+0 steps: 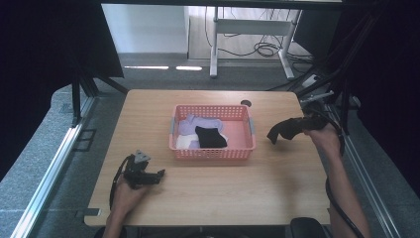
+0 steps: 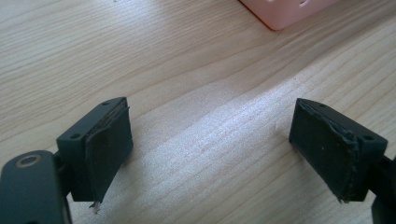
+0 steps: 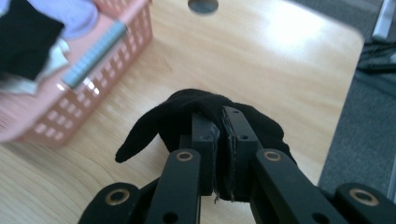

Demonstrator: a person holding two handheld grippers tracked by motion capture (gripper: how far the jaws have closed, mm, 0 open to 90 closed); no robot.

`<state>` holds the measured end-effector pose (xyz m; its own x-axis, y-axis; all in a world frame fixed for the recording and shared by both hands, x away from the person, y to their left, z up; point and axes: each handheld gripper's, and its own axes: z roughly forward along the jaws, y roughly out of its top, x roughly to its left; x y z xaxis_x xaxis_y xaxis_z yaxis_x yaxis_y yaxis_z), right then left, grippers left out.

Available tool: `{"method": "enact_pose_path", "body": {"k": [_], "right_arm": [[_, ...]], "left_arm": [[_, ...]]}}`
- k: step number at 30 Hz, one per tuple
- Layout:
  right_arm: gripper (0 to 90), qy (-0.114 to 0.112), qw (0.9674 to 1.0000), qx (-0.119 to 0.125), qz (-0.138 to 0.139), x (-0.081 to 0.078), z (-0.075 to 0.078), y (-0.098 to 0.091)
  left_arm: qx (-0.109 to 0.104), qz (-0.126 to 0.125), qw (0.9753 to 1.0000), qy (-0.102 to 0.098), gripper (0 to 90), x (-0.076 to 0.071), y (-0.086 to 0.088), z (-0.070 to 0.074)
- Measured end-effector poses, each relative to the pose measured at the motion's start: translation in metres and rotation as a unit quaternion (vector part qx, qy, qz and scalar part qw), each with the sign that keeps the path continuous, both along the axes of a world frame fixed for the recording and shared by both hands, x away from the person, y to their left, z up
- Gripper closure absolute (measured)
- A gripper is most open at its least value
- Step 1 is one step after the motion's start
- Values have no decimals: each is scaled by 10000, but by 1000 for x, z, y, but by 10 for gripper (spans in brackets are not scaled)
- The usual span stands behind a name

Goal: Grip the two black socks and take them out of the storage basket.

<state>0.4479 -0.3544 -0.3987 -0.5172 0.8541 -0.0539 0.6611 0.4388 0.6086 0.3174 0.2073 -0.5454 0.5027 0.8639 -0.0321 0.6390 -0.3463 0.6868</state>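
Right of the basket (image 1: 213, 152), the right tongs (image 3: 219, 122) are clamped on a black sock (image 1: 286, 128), held above the tabletop (image 1: 237, 183). Three or so socks lie in the basket, so this work looks partway done. Left tongs (image 2: 210, 144) rest gaping, empty, near the basket's front left corner.

High camera looks forward and down over the whole table (image 1: 208, 193). Left gripper camera sits low, close to the wood, catching the pink basket (image 2: 285, 11) corner. Right gripper camera shares that basket too.
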Motion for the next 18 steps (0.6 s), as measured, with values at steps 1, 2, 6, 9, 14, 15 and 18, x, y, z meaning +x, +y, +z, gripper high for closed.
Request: {"method": "enact_pose_path", "body": {"k": [1,2,6,9,14,15,18], "right_arm": [[838,0,10000,0,0,0,0,0],[836,82,10000,-1,-14,0,-11,-1],[828,232,9997,33,-49,-1,-31,-3],[823,318,9995,0,-76,-3,-42,-3],[813,546,9984,21,-119,-7,-72,-6],[810,575,9982,43,-137,-8,-75,-6],[796,683,9975,47,-165,-10,-88,-8]], "left_arm": [[-1,1,10000,0,130,0,0,0],[-1,-1,10000,1,130,0,0,0],[-6,0,10000,-7,130,0,0,0],[-3,-4,10000,-9,130,0,0,0],[23,-24,10000,0,130,0,0,0],[23,-24,10000,0,130,0,0,0],[29,-28,10000,-2,130,0,1,0]]}}
